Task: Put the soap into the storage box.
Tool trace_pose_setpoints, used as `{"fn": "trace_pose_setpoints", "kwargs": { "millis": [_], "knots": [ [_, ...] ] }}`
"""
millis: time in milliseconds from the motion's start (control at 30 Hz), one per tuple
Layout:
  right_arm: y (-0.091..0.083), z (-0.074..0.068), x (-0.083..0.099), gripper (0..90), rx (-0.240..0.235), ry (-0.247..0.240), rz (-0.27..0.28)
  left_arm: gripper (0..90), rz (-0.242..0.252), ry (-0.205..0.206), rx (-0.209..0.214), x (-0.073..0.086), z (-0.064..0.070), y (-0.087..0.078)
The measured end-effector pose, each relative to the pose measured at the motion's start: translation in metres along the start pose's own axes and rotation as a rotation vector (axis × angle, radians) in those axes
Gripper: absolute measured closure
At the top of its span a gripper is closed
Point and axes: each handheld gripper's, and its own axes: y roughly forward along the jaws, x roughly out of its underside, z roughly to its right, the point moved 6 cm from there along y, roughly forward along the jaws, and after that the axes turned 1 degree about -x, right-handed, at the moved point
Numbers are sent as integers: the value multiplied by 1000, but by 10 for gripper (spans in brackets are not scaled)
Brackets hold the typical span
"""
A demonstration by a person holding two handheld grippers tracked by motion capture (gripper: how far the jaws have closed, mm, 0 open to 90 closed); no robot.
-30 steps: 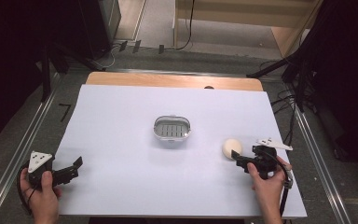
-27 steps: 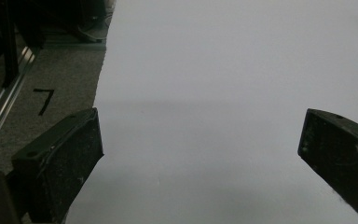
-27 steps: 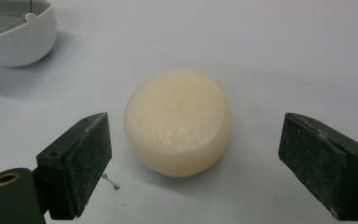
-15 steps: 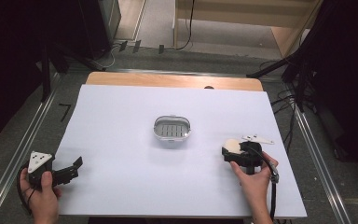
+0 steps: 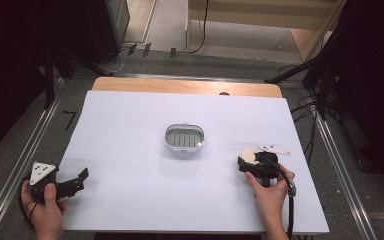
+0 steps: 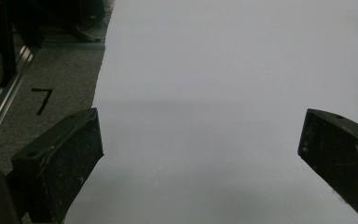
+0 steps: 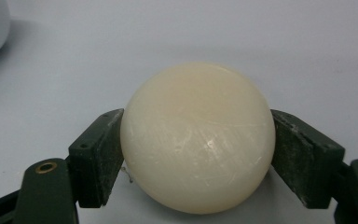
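The right gripper (image 7: 198, 154) has its two black jaws pressed on the sides of a smooth, round, cream-white bar of soap (image 7: 198, 140), one jaw on each side, so the soap sits right between them. The jaws touch the soap at its widest part, and that looks like a good place to squeeze, because a slippery round thing could pop out if it were pinched near the top or bottom. The soap seems to rest on the white table (image 5: 130, 150), with its far half sticking out past the jaw tips. Well ahead of the fingers and a little to the side stands a small oval soap dish of clear plastic with a grey ribbed tray inside (image 5: 184, 138). It has nothing in it, so it is probably where the soap should go. A bit of its pale rim shows in the top corner of the right gripper view, beyond the jaw on that side. The person's right hand (image 5: 270, 192) holds the gripper low and flat, likely to keep the jaws level with the soap. The left gripper (image 5: 75, 181) waits far away near the table's edge, with its jaws spread wide and only bare table between them. It is likely kept there so it stays out of the way.
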Motion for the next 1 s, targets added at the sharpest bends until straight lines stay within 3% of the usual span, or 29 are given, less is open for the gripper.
{"fn": "trace_pose_setpoints", "kwargs": {
  "millis": [67, 333, 667, 1000],
  "knots": [
    [3, -2, 1, 241, 22, -15, -16, 3, 2, -2, 1, 0, 0, 0],
    [1, -4, 1, 246, 23, -19, -30, 3, 0, -3, 1, 0, 0, 0],
    [-8, -15, -6, 248, -20, -62, -13, 3, 2, -1, -5, 0, 0, 0],
    [-15, -20, -18, 250, -61, -48, 8, 3, 7, -6, -11, 0, 0, -1]
  ]
}}
